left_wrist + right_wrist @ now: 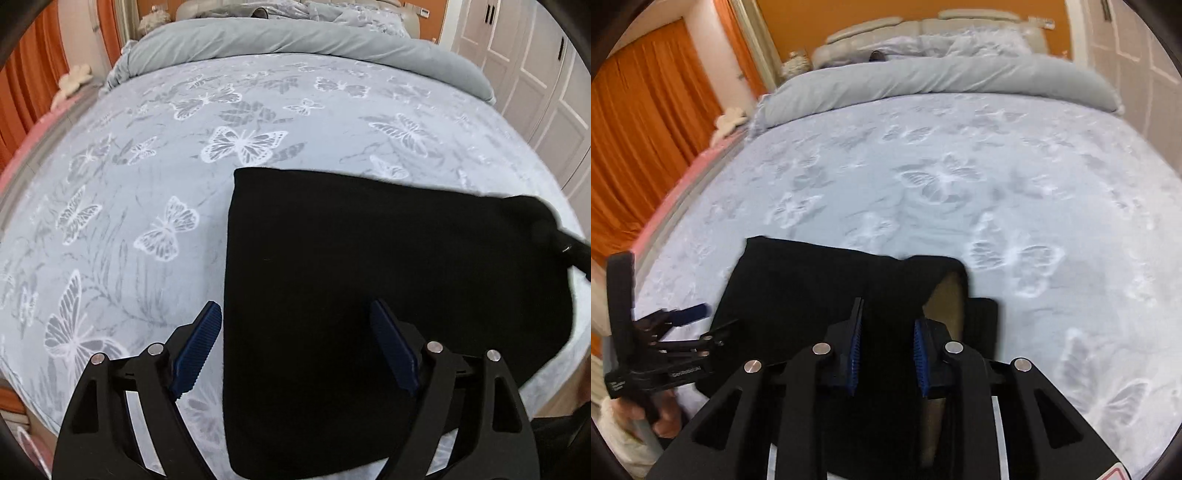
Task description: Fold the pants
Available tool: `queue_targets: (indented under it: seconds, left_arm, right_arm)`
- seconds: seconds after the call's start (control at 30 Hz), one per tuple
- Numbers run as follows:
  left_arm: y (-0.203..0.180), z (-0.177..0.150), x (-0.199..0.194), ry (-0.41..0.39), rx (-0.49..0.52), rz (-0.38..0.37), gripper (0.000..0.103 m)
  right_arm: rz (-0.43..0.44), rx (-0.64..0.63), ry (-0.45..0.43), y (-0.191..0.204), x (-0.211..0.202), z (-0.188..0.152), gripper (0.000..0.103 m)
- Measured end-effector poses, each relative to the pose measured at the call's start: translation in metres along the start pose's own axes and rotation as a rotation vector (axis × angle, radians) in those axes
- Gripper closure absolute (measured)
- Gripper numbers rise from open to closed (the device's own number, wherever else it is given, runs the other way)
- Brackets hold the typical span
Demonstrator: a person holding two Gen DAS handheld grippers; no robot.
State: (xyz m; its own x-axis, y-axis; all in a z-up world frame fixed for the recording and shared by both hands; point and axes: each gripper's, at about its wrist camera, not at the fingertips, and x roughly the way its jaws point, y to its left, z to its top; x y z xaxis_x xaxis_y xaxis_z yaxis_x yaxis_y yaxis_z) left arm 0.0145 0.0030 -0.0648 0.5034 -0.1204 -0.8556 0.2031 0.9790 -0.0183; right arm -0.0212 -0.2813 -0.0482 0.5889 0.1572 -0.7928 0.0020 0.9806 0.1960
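Your left gripper (295,347) hangs with jaws spread wide and empty over the folded black pants (369,295), lower centre; your right gripper (888,354) stands narrowed — gripping nothing visible. Beyond, the butterfly bedspread (147,184) gives flat support.

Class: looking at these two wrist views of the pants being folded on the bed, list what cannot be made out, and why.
- Black pants: near edge hidden behind the left gripper, left wrist view.
- Fold layers: lost in plain black.
- Right gripper: whether it pinches cloth, unclear; right wrist view is blurred.
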Motion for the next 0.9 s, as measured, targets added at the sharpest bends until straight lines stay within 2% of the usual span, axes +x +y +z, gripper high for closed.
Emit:
queue_targets:
  seconds: [0.07, 0.1, 0.17, 0.23, 0.3, 0.37, 0.4, 0.47, 0.5, 0.53, 0.6, 0.63, 0.7, 0.73, 0.8, 0.83, 0.9]
  left_arm:
    - [0.000, 0.000, 0.008, -0.006, 0.009, 0.030, 0.018]
    - [-0.001, -0.002, 0.011, -0.007, 0.016, 0.044, 0.018]
    - [-0.003, -0.004, 0.014, -0.006, 0.019, 0.061, 0.018]
    - [-0.004, -0.005, 0.013, -0.011, 0.024, 0.066, 0.018]
    - [-0.005, -0.006, 0.010, -0.020, 0.024, 0.063, 0.018]
    - [-0.010, -0.007, 0.009, -0.028, 0.037, 0.068, 0.018]
    - [-0.012, -0.008, 0.009, -0.030, 0.045, 0.073, 0.018]
    - [-0.016, -0.010, 0.011, -0.030, 0.057, 0.081, 0.018]
    - [-0.017, -0.010, 0.011, -0.028, 0.059, 0.078, 0.018]
    - [-0.018, -0.010, 0.012, -0.026, 0.063, 0.077, 0.018]
    - [-0.018, -0.010, 0.011, -0.027, 0.066, 0.079, 0.018]
    - [-0.018, -0.010, 0.011, -0.028, 0.064, 0.077, 0.018]
    - [-0.018, -0.011, 0.010, -0.028, 0.061, 0.068, 0.018]
    - [-0.019, -0.011, 0.010, -0.028, 0.064, 0.067, 0.018]
    - [-0.020, -0.014, 0.009, -0.031, 0.076, 0.070, 0.018]
    - [-0.021, -0.016, 0.010, -0.029, 0.084, 0.071, 0.018]
    - [-0.021, -0.018, 0.010, -0.025, 0.089, 0.072, 0.018]
  right_arm:
    - [-0.098, 0.015, 0.148, -0.018, 0.036, -0.012, 0.077]
    - [-0.083, 0.044, 0.141, -0.020, 0.035, -0.016, 0.076]
    - [-0.023, 0.038, 0.044, -0.010, 0.005, -0.016, 0.076]
    - [-0.016, -0.027, -0.071, 0.005, -0.027, -0.019, 0.076]
    - [0.014, -0.067, -0.106, 0.016, -0.045, -0.026, 0.076]
    - [0.039, -0.072, -0.053, 0.019, -0.038, -0.032, 0.076]
    - [0.039, -0.086, 0.022, 0.021, -0.025, -0.038, 0.076]
    - [-0.018, -0.129, 0.144, 0.024, 0.003, -0.047, 0.077]
    - [-0.045, -0.156, 0.157, 0.024, 0.013, -0.051, 0.077]
    - [-0.058, -0.176, 0.134, 0.026, 0.013, -0.051, 0.077]
    - [-0.032, -0.160, 0.116, 0.026, 0.000, -0.047, 0.075]
    - [-0.001, -0.128, 0.074, 0.022, -0.016, -0.045, 0.071]
    - [0.009, -0.124, 0.053, 0.020, -0.023, -0.045, 0.058]
    - [-0.010, -0.134, 0.068, 0.019, -0.020, -0.046, 0.054]
    - [-0.069, -0.162, 0.180, 0.018, 0.008, -0.052, 0.051]
    - [-0.055, -0.145, 0.199, 0.014, 0.018, -0.055, 0.051]
    - [-0.027, -0.139, 0.166, 0.016, 0.005, -0.052, 0.051]
